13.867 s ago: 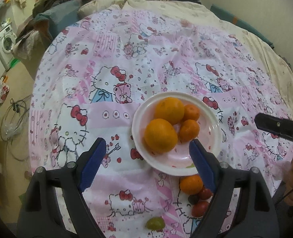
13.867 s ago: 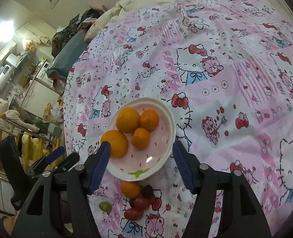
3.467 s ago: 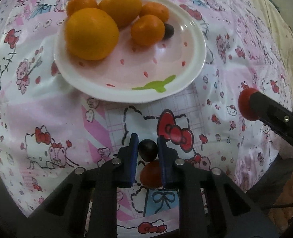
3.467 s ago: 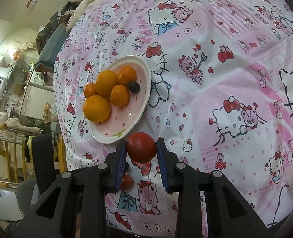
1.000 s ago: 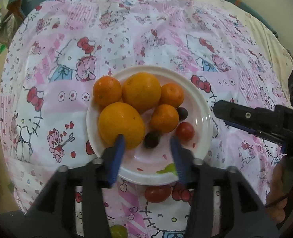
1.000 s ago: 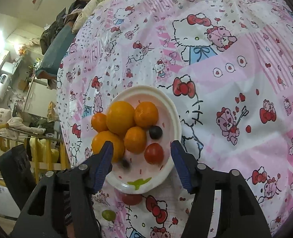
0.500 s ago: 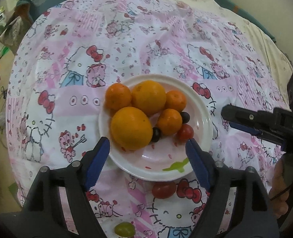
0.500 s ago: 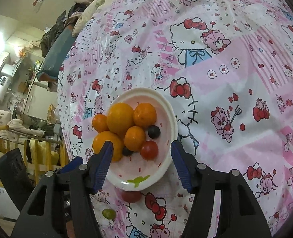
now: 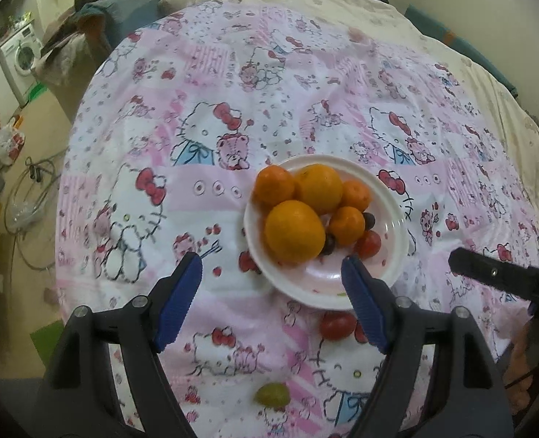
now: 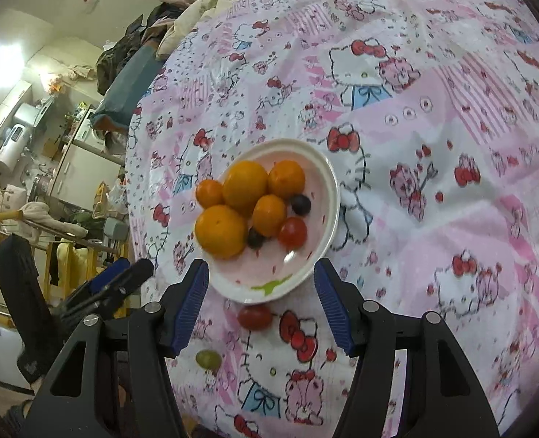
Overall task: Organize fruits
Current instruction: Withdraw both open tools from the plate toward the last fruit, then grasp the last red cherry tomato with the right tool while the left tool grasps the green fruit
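Both of your grippers hang above the bed with nothing in them; the left gripper (image 9: 271, 299) has its jaws spread wide, having just been opening, with nothing between them, and the right gripper (image 10: 260, 304) has its jaws released too, empty and framing the near rim of the plate (image 10: 329, 197); the plate already carries the oranges, two dark grapes and one red tomato (image 10: 292, 232), so what is left, as I judge it, is the loose tomato (image 10: 255, 317) lying just off the plate's near edge and the green grape (image 10: 208, 359) further toward you on the bed cover (image 10: 433, 109); take the loose tomato first since it is nearest the plate; come down straight over it so one pad passes each side, clear of the rim, and close gently, because its skin will likely bruise or it may squirt out; set it in the bare near part of the plate, low, so it does not roll; the grape is small and round, so centre it carefully before you squeeze.
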